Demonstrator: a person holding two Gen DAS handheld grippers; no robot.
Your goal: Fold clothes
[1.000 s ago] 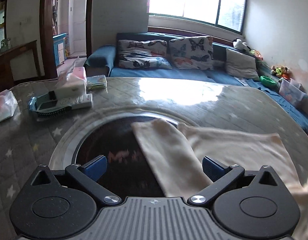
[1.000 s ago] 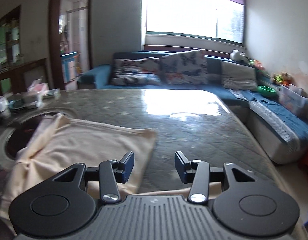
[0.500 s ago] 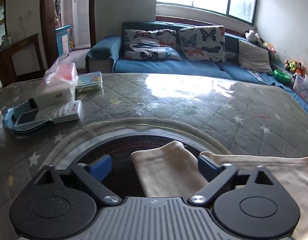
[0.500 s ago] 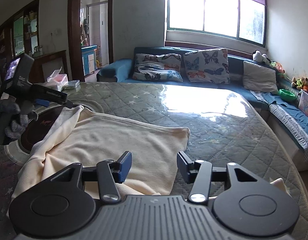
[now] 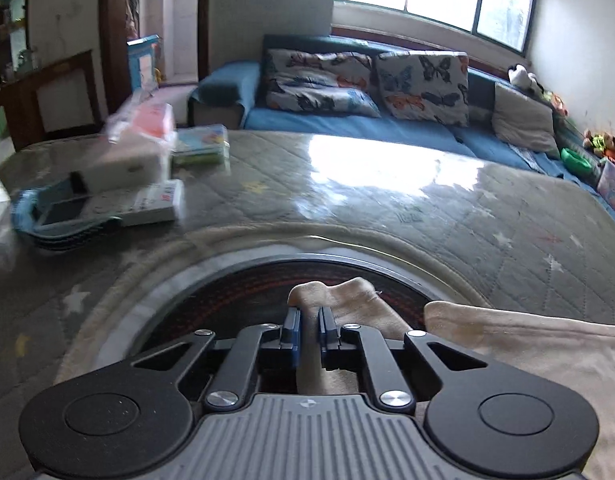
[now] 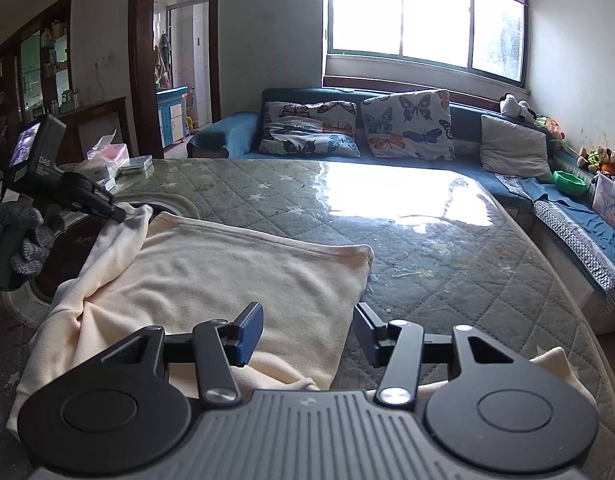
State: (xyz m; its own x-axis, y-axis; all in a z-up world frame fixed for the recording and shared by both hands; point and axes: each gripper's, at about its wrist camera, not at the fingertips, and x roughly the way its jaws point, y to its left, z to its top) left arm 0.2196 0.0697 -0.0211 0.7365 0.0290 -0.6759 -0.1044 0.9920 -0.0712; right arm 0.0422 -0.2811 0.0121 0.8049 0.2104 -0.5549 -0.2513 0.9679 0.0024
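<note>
The left claw [image 5: 308, 330] is pinched tight on the end of a sleeve [image 5: 339, 294] of the cream shirt [image 6: 235, 280]. The sleeve end sits over a dark round plate [image 5: 235, 292] set in the worktop [image 6: 427, 248]. The rest of the shirt lies mostly flat on the quilted worktop cover. The right claw [image 6: 307, 334] is wide apart and holds nothing, just above the shirt's near edge. A tissue box [image 5: 135, 148] and a remote [image 5: 155, 204] sit far off to the left.
</note>
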